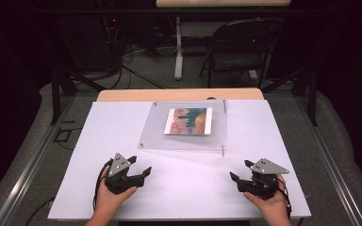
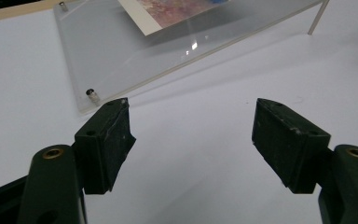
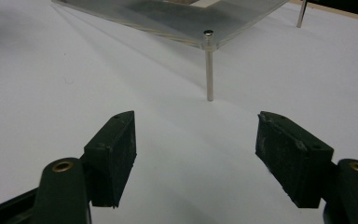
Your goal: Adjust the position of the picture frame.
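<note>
Both grippers sit down by the near edge of the white tabletop [image 1: 122, 141], one toward each near corner. The left gripper [image 1: 140, 170] has its jaws spread wide with nothing between them, and the right gripper [image 1: 238, 175] is the same: wide apart, gripping nothing, bare table showing through the gap. Both point up the table toward the clear acrylic plate [image 1: 153, 134].

That plate stands on thin metal posts [image 3: 209, 74] in the middle of the far half, closer to the far edge than to the hands. A colourful picture card [image 1: 188, 121] lies flat in it, well apart from either gripper.

So I'd say this is the start of the approach, nothing touched yet. The next move probably calls for both hands going forward to the plate's near corners, coming in level and gently, since it looks easy to tip on those skinny legs.

Hard to tell: whether the card sits on top of the acrylic or is sandwiched under a second sheet. The card's image is too blurry to read, and the left gripper view crops it at the top.
</note>
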`<state>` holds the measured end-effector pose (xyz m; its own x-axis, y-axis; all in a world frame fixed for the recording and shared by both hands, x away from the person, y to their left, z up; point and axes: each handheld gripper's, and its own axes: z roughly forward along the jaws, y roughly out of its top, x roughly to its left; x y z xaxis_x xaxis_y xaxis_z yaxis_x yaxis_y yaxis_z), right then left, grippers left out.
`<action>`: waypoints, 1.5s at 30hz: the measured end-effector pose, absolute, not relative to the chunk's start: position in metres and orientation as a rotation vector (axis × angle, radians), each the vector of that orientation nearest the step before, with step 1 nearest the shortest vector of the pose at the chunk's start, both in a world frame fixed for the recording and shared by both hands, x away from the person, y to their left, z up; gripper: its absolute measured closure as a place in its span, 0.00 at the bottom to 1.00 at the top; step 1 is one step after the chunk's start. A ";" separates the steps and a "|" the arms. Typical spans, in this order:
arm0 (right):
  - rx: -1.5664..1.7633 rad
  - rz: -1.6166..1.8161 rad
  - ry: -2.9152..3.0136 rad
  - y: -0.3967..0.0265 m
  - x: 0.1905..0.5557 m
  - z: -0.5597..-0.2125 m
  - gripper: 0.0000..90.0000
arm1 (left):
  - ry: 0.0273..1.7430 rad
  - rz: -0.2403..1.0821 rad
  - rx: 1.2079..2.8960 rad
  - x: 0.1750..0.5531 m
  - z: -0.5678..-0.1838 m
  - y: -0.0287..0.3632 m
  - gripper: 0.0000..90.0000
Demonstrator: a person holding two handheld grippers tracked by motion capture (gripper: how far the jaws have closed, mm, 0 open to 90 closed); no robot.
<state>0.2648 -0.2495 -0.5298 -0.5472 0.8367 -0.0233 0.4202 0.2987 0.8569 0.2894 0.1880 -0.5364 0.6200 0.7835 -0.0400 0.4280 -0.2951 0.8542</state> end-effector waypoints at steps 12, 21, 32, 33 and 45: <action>1.122 1.184 2.099 -0.250 0.268 -0.532 0.43 | 0.968 0.464 1.928 0.288 -0.536 0.187 0.30; 1.163 1.184 2.087 -0.254 0.276 -0.533 0.48 | 0.986 0.461 1.930 0.287 -0.535 0.185 0.28; 1.175 1.166 2.078 -0.256 0.288 -0.530 0.49 | 0.996 0.440 1.905 0.286 -0.536 0.189 0.28; 1.182 1.156 2.082 -0.256 0.290 -0.531 0.49 | 1.000 0.439 1.901 0.286 -0.535 0.189 0.28; 1.132 1.121 2.151 -0.242 0.323 -0.535 0.58 | 1.014 0.440 1.891 0.286 -0.536 0.192 0.28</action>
